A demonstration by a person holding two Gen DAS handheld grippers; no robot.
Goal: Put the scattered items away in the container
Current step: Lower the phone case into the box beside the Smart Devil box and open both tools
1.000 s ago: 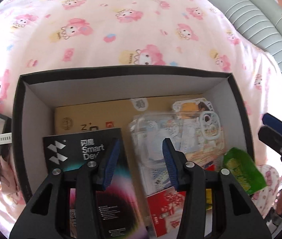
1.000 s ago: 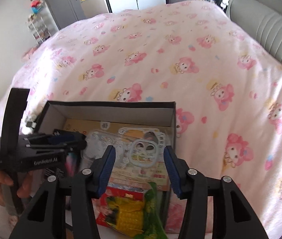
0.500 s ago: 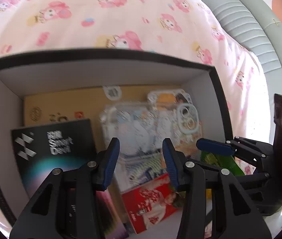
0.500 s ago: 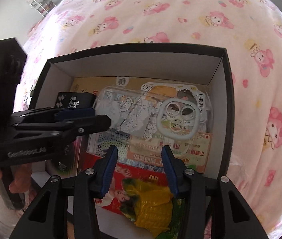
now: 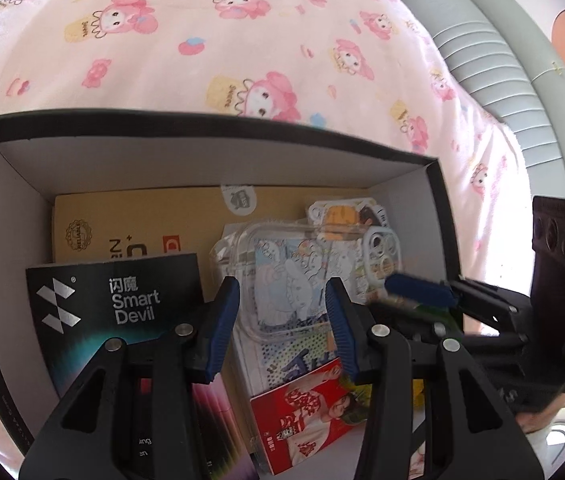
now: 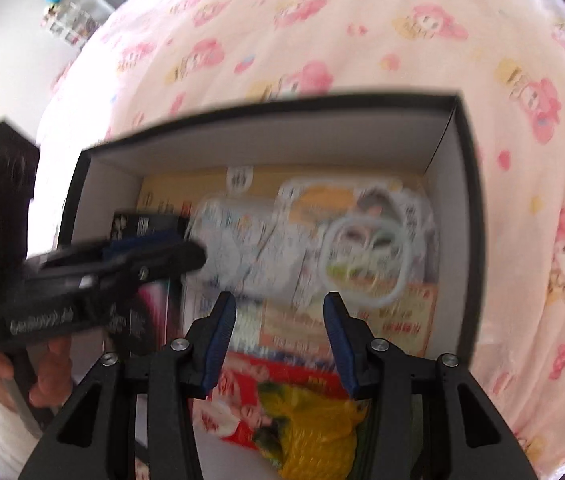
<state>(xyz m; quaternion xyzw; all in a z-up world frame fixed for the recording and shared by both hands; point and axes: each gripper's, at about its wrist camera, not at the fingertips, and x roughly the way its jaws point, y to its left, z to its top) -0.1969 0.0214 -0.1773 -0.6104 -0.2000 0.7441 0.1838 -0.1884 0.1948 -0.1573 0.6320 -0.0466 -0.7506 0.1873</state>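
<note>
A black box with white inner walls (image 5: 210, 160) (image 6: 266, 148) sits on the bed. Inside lie a tan carton (image 5: 130, 220), a black "Smart Devil" package (image 5: 122, 312), clear phone cases (image 5: 290, 280) (image 6: 362, 260), a red packet (image 5: 310, 408) and a yellow-green snack bag (image 6: 314, 432). My left gripper (image 5: 282, 324) hovers open and empty over the box's near side. My right gripper (image 6: 278, 340) hovers open and empty over the snack bag. Each gripper shows in the other's view, the right (image 5: 422, 292) and the left (image 6: 142, 256).
The box rests on a pink cartoon-print bedsheet (image 5: 242, 40). A grey padded headboard (image 5: 482, 52) runs along the right. A white wall and shelf with small items (image 6: 62, 12) stand far left.
Both grippers have moved in over the box and lower. The green-yellow snack bag, at the box's right edge a second ago, now lies inside near the front. The right view is motion-blurred.
</note>
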